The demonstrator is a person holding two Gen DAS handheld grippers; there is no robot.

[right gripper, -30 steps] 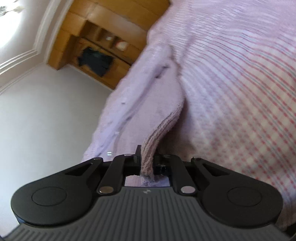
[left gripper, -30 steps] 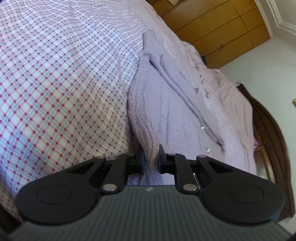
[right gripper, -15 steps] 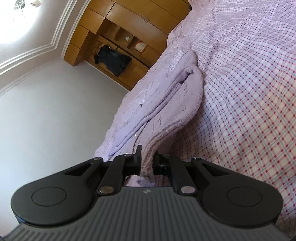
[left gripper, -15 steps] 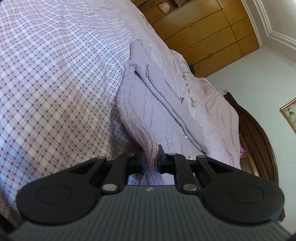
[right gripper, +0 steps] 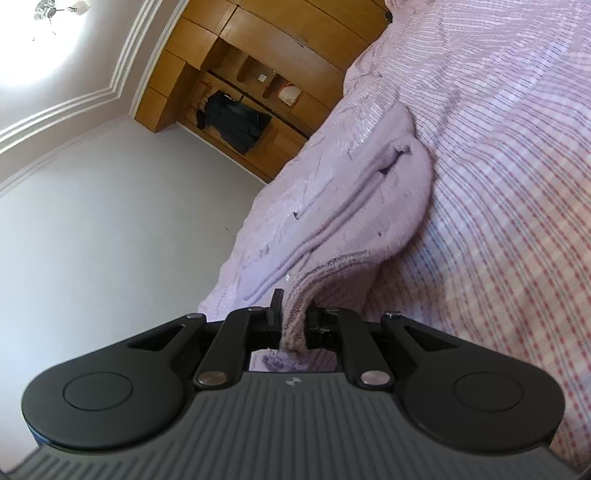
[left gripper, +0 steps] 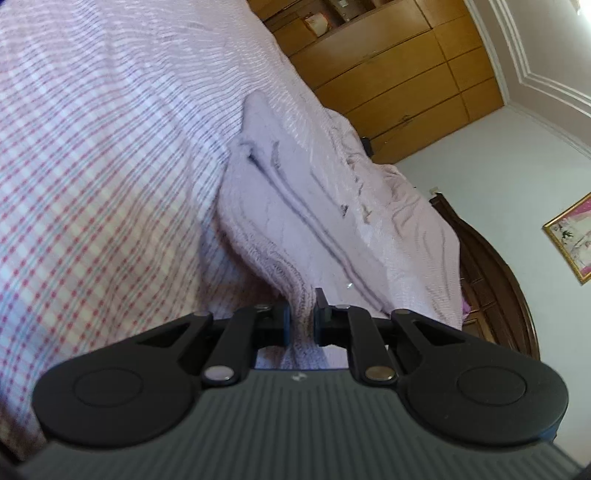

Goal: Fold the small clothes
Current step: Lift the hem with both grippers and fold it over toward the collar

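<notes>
**Both grippers clamped on the hem of a lilac knit cardigan**

The left wrist view shows a framed picture (left gripper: 570, 238) on the wall and a dark wooden bed frame (left gripper: 498, 280) to the right of its gripper. The right wrist view has neither. It shows instead an open wardrobe nook with a dark garment (right gripper: 236, 123) hanging in it, and a ceiling light (right gripper: 55, 7).

The left gripper (left gripper: 301, 321) is clenched on the ribbed hem of the cardigan (left gripper: 306, 221), which runs straight ahead from the jaws and lies on the checked bedsheet (left gripper: 92, 184). The right gripper (right gripper: 293, 321) pinches another stretch of the same ribbed hem, with a short tail of knit hanging behind its jaws; the cardigan (right gripper: 332, 221) extends forward and slightly left of it.

Bare checked sheet spreads wide to the left of the left gripper and to the right of the right gripper. The wooden wardrobe (left gripper: 399, 85) stands well beyond the cardigan's far end.
</notes>
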